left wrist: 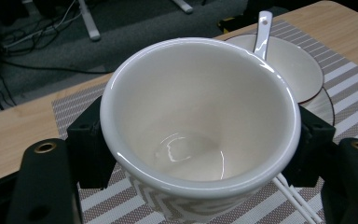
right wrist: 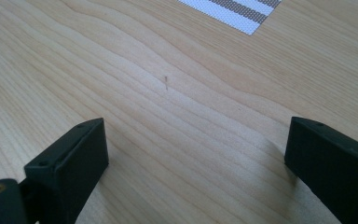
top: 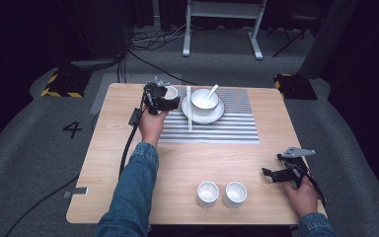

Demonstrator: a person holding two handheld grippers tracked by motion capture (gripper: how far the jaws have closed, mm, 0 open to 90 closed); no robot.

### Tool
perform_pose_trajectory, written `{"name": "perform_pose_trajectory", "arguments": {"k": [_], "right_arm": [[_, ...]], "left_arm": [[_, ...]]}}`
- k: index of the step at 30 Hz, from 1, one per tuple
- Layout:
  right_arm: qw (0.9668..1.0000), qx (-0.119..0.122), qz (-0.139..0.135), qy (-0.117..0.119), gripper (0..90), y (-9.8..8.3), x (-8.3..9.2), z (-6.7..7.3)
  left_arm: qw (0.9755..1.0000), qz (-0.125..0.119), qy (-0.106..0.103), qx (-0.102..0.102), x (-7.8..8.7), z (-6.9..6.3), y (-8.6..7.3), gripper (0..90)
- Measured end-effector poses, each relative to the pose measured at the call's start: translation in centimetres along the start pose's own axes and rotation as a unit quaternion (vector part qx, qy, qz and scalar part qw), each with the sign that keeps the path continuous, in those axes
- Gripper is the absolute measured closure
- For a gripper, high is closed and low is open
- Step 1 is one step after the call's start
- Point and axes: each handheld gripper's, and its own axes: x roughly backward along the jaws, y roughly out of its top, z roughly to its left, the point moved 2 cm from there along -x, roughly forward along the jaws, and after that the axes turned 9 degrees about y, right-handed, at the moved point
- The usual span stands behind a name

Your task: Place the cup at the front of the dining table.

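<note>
My left gripper [top: 165,97] is shut on a white cup [top: 170,92] at the far left corner of the striped placemat [top: 217,129]. In the left gripper view the cup [left wrist: 200,121] is empty, clamped between both black jaws just above the mat. Right of it stands a white bowl [top: 205,100] with a white spoon [top: 211,91] in it, on a plate [top: 216,114]. White chopsticks [top: 189,112] lie between cup and plate. My right gripper [top: 268,174] rests open on bare wood at the near right, nothing between its jaws [right wrist: 196,154].
Two more white cups [top: 208,193] [top: 235,194] stand side by side near the table's front edge, left of my right gripper. The wooden table [top: 128,163] has bare wood around the mat. Cables and a metal stand base [top: 222,29] lie on the floor beyond.
</note>
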Motion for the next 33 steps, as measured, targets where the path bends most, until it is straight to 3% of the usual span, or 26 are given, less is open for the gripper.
{"name": "perform_pose_trajectory", "arguments": {"k": [3,5,9,16,23,33], "right_arm": [[1.0,0.0,0.0,-0.001,6.3,0.0,0.0,0.0],[1.0,-0.002,0.0,-0.002,6.3,0.0,0.0,0.0],[1.0,-0.002,0.0,-0.002,6.3,0.0,0.0,0.0],[1.0,-0.003,0.0,-0.003,6.2,0.0,0.0,0.0],[1.0,-0.003,0.0,-0.003,6.3,0.0,0.0,0.0],[1.0,-0.002,0.0,-0.003,6.2,0.0,0.0,0.0]], "left_arm": [[0.9996,0.0,-0.016,0.024,-0.8,0.4,-0.6,26.6],[0.9997,0.012,-0.006,0.022,-1.5,0.7,-1.2,26.6],[0.9995,0.017,-0.008,0.024,-2.1,0.9,-1.8,26.6],[0.9994,0.029,-0.016,-0.008,-3.4,-0.2,-2.7,26.6],[0.998,0.058,-0.024,-0.003,-5.1,-1.0,-3.8,26.6],[0.9966,0.078,-0.024,-0.008,-5.9,-1.3,-4.6,26.6]]}}
